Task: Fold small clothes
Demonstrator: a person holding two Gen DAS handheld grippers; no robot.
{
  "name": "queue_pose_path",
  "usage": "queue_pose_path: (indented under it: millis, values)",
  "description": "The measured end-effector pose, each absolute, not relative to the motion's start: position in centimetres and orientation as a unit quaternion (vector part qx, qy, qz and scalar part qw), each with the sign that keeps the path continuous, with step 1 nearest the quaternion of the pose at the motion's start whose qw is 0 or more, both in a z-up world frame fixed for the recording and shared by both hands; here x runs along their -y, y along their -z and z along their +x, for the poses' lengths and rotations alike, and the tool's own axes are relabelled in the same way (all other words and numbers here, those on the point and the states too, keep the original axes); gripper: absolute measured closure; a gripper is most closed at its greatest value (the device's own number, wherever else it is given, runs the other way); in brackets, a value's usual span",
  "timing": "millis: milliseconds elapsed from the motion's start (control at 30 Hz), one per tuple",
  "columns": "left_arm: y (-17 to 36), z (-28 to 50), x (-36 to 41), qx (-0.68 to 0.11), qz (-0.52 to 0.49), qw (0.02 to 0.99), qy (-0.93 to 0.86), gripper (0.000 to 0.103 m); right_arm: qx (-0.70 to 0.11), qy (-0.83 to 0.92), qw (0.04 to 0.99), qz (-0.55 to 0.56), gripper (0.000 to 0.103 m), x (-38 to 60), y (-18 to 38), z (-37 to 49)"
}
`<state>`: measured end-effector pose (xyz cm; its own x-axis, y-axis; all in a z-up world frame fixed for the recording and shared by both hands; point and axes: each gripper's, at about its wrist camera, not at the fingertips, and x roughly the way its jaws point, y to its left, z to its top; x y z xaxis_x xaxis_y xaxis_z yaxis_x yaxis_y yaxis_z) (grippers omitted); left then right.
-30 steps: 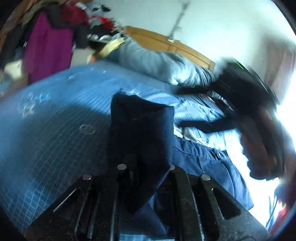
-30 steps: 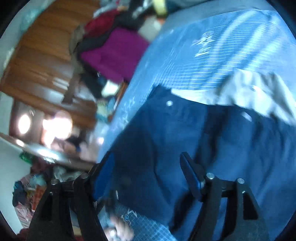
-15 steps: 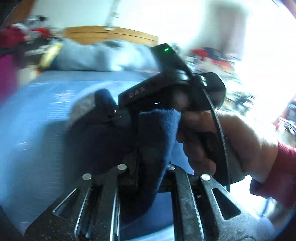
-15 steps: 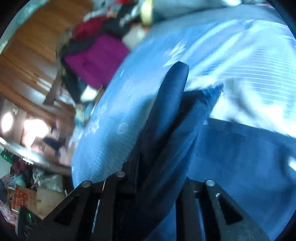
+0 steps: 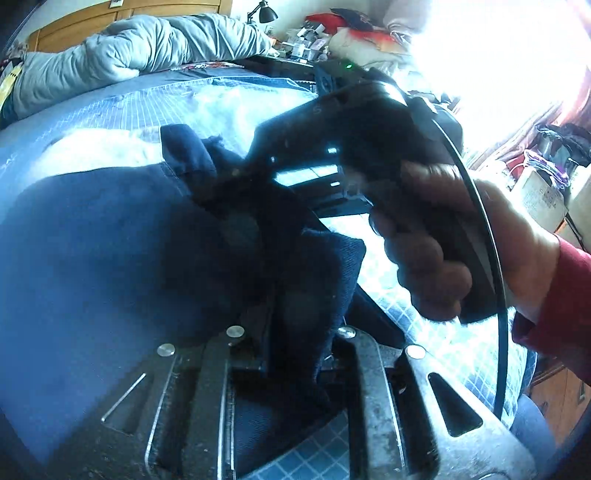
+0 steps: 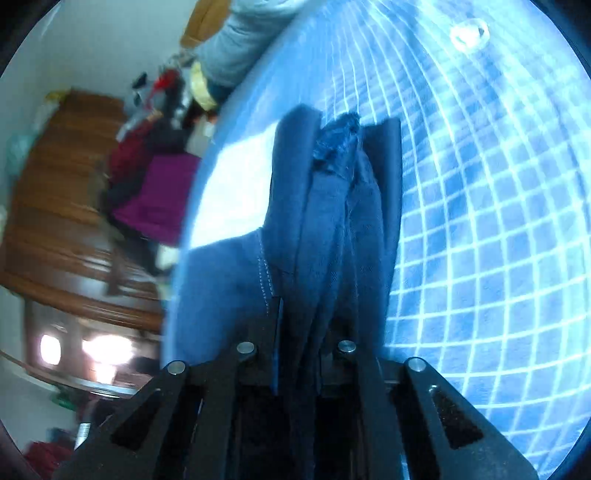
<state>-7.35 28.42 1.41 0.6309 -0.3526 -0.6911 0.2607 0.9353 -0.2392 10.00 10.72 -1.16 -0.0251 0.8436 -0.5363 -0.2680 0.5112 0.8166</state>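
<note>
Left wrist view: left gripper (image 5: 291, 306) clenched on the navy garment (image 5: 110, 258) above the blue checked bedspread (image 5: 406, 314) – right gripper (image 5: 221, 184) pinches its other corner (just closed on it), probably to carry one edge over for a fold

I am in a lived-in bedroom at home. Below me spreads a bed with a blue checked sheet (image 6: 480, 221); a grey duvet (image 5: 122, 51) lies bunched by the wooden headboard (image 5: 110, 14). A desk lamp (image 5: 266, 13), a wooden wardrobe (image 6: 59, 206) and piled clothes (image 6: 155, 192) crowd the edges.
</note>
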Motion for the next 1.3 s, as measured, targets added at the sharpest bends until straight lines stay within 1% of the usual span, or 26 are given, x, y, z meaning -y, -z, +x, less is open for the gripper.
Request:
queue_pose_path:
  millis: [67, 133, 167, 200, 233, 267, 300, 400, 433, 500, 633, 700, 733, 767, 800, 833, 867, 900, 933, 967, 1033, 1100, 1133, 1200, 1233, 1300]
  values:
    - [-1.4, -7.7, -27.8, -0.394, -0.052, 0.903, 0.166, 0.089, -0.566, -0.431, 0.644, 0.282, 0.065, -10.3, 1.0, 11.3]
    - [-1.3, -7.9, -26.8, -0.392, -0.038, 0.905, 0.162, 0.088, -0.551, -0.423, 0.656, 0.297, 0.054, -10.4, 0.8, 12.9]
    - [-1.5, -8.0, -26.3, -0.393, -0.039, 0.904, 0.161, 0.085, -0.546, -0.418, 0.661, 0.299, 0.057, -10.6, 0.7, 13.6]
    - [-1.7, -7.6, -25.5, -0.395, -0.04, 0.903, 0.164, 0.082, -0.549, -0.414, 0.663, 0.296, 0.065, -11.2, 0.9, 14.1]
    - [-1.8, -7.6, -24.7, -0.397, -0.038, 0.899, 0.18, 0.075, -0.56, -0.399, 0.672, 0.274, 0.08, -11.7, 0.9, 14.3]
    - [-1.9, -7.8, -23.9, -0.4, -0.029, 0.894, 0.201, 0.071, -0.57, -0.384, 0.685, 0.244, 0.08, -11.7, 0.7, 14.2]
    - [-2.1, -8.3, -23.0, -0.401, -0.015, 0.889, 0.222, 0.071, -0.566, -0.38, 0.699, 0.215, 0.08, -11.4, -0.1, 13.9]
    - [-3.6, -12.6, -19.6, -0.407, 0.046, 0.857, 0.312, 0.071, -0.544, -0.359, 0.748, 0.125, 0.065, -10.5, -3.1, 11.6]
    - [-4.4, -14.2, -19.5, -0.404, 0.058, 0.853, 0.326, 0.071, -0.529, -0.352, 0.766, 0.099, 0.058, -9.8, -4.3, 10.4]
    - [-7.2, -17.3, -22.6, -0.373, 0.017, 0.869, 0.324, 0.071, -0.491, -0.349, 0.795, 0.068, 0.057, -8.6, -7.0, 6.9]
    - [-10.1, -19.8, -32.6, -0.328, -0.044, 0.927, 0.176, 0.072, -0.46, -0.428, 0.776, 0.047, 0.056, -9.0, -8.5, -0.6]
    - [-9.4, -19.4, -37.6, -0.332, -0.083, 0.934, 0.099, 0.073, -0.479, -0.443, 0.758, 0.019, 0.057, -10.1, -6.8, -2.5]
    - [-8.3, -18.7, -38.9, -0.342, -0.08, 0.933, 0.076, 0.072, -0.506, -0.428, 0.749, -0.006, 0.063, -10.6, -4.7, -2.9]
    - [-6.0, -17.6, -39.2, -0.381, -0.05, 0.921, 0.065, 0.072, -0.521, -0.414, 0.746, -0.025, 0.08, -10.6, -2.9, -3.1]
    - [-2.4, -16.3, -38.7, -0.449, -0.014, 0.891, 0.066, 0.072, -0.514, -0.415, 0.75, -0.031, 0.084, -10.1, -1.6, -3.6]
    - [-0.5, -16.0, -38.4, -0.47, 0.014, 0.88, 0.064, 0.067, -0.501, -0.421, 0.756, -0.013, 0.085, -9.2, -1.5, -3.8]
    - [-0.3, -16.8, -38.0, -0.446, 0.036, 0.892, 0.068, 0.066, -0.516, -0.421, 0.746, 0.009, 0.084, -8.7, -1.7, -3.5]
    - [-1.0, -16.9, -38.2, -0.457, 0.021, 0.887, 0.067, 0.067, -0.525, -0.424, 0.738, 0.019, 0.083, -8.3, -2.2, -3.5]
    - [-1.9, -17.2, -38.5, -0.458, 0.003, 0.886, 0.065, 0.071, -0.524, -0.427, 0.737, 0.016, 0.075, -8.0, -3.1, -3.6]
    - [-3.7, -17.8, -38.7, -0.436, -0.007, 0.898, 0.059, 0.082, -0.516, -0.437, 0.736, 0.029, 0.07, -7.6, -4.2, -3.3]
    - [-6.8, -19.0, -37.9, -0.381, -0.004, 0.922, 0.068, 0.082, -0.487, -0.448, 0.744, 0.094, 0.069, -6.4, -6.7, -0.8]
    - [-8.0, -18.4, -36.1, -0.351, 0.005, 0.931, 0.096, 0.081, -0.479, -0.44, 0.749, 0.122, 0.068, -6.4, -7.2, 2.5]
    - [-7.5, -17.4, -36.0, -0.357, 0.012, 0.928, 0.103, 0.081, -0.486, -0.432, 0.751, 0.117, 0.066, -7.2, -6.6, 4.4]
    - [-5.0, -15.3, -35.6, -0.389, 0.026, 0.915, 0.105, 0.081, -0.511, -0.408, 0.749, 0.109, 0.065, -8.9, -4.7, 7.9]
    - [-4.2, -14.2, -35.4, -0.404, 0.023, 0.908, 0.106, 0.082, -0.525, -0.404, 0.741, 0.114, 0.07, -9.5, -3.6, 9.2]
    - [-3.5, -12.2, -36.0, -0.411, 0.007, 0.905, 0.109, 0.082, -0.533, -0.4, 0.735, 0.125, 0.068, -9.9, -2.5, 10.6]
